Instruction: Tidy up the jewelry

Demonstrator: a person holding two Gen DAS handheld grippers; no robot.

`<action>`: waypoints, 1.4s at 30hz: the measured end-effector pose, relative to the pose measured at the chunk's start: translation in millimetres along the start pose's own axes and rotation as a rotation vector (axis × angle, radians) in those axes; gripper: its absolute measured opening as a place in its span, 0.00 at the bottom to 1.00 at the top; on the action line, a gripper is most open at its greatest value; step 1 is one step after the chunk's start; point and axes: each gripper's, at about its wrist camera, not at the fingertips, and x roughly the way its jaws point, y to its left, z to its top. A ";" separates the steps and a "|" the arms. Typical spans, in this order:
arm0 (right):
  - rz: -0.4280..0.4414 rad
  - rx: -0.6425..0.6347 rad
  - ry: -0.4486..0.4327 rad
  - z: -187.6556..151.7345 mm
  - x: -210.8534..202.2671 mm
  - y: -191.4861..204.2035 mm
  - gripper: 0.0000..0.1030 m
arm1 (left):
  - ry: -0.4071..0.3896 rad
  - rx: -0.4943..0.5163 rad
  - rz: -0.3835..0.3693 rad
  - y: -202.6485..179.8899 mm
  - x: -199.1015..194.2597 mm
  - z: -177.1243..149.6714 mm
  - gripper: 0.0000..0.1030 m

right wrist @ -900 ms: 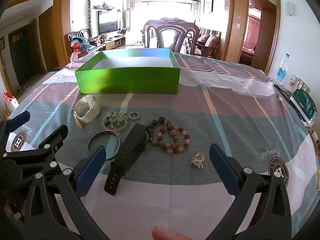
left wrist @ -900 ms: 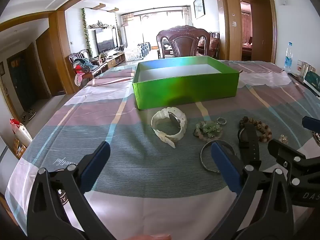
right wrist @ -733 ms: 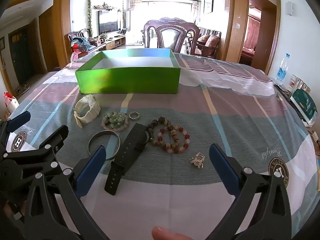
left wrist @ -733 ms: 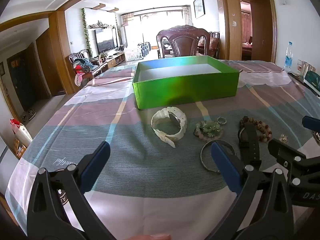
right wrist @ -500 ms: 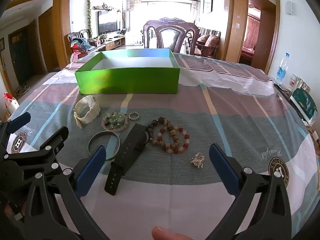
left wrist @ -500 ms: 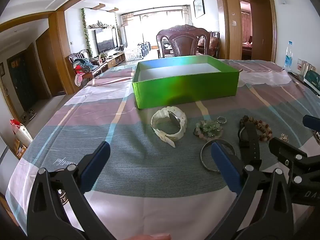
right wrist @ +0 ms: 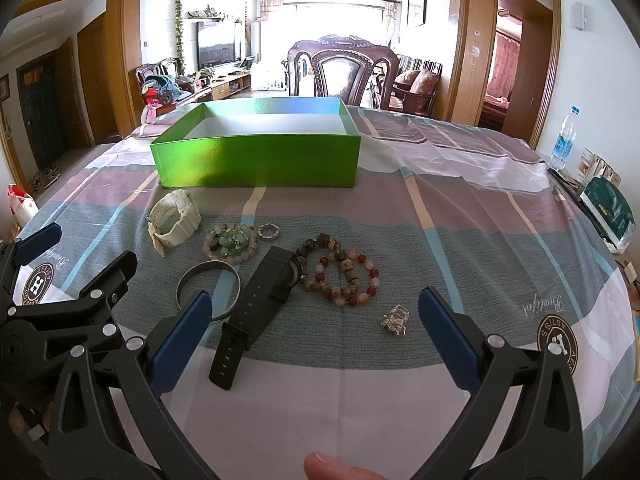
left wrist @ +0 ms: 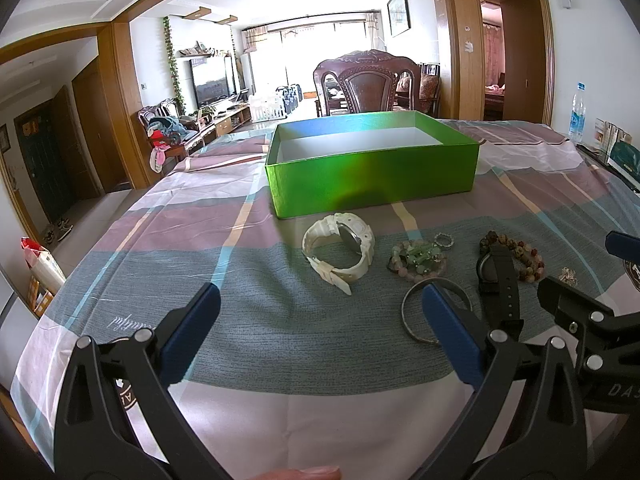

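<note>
An open green box [left wrist: 372, 178] [right wrist: 256, 162] stands on the table. In front of it lie a white watch [left wrist: 340, 250] [right wrist: 174, 222], a green bead bracelet [left wrist: 418, 260] [right wrist: 232, 242], a small ring [left wrist: 443, 240] [right wrist: 269, 232], a silver bangle [left wrist: 416, 320] [right wrist: 200, 276], a black watch [left wrist: 498, 276] [right wrist: 256, 312], brown and red bead bracelets [left wrist: 524, 258] [right wrist: 340, 276] and a small silver charm [right wrist: 394, 320]. My left gripper [left wrist: 320, 336] is open and empty, before the white watch. My right gripper [right wrist: 316, 340] is open and empty, before the black watch.
The table wears a striped cloth [right wrist: 460, 216]. A water bottle [right wrist: 564, 138] and small boxes [right wrist: 608, 204] stand at its right edge. A wooden chair [left wrist: 368, 84] stands behind the green box. The right gripper's fingers show in the left wrist view [left wrist: 576, 308].
Nothing has visibly changed beyond a very slight drift of the grippers; both stay open and the jewelry has not moved.
</note>
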 end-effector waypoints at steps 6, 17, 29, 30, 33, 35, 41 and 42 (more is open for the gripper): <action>0.000 0.000 0.000 0.3 -0.6 0.1 0.98 | 0.000 0.000 0.001 -0.2 -0.1 0.1 0.97; -0.003 -0.001 -0.002 -0.7 0.3 0.8 0.98 | 0.000 0.001 0.000 -0.7 -0.1 0.1 0.97; -0.003 -0.003 0.000 0.0 -0.2 0.2 0.98 | 0.003 0.004 0.002 -0.9 0.3 0.0 0.97; -0.004 -0.003 -0.001 -0.1 -0.2 0.2 0.98 | 0.003 0.004 0.002 -0.9 0.3 -0.1 0.97; -0.004 -0.004 0.000 -0.7 -0.1 0.0 0.98 | 0.001 0.002 0.001 -0.8 0.0 0.1 0.97; -0.004 -0.003 0.000 -0.7 -0.1 0.1 0.98 | 0.001 0.001 0.001 -0.5 0.1 0.1 0.97; -0.006 -0.005 0.001 -2.1 1.2 0.7 0.98 | 0.002 0.001 0.001 0.8 -0.3 -1.0 0.97; -0.006 -0.004 0.001 -2.1 1.1 0.7 0.98 | 0.002 0.003 0.001 -0.9 0.1 0.1 0.97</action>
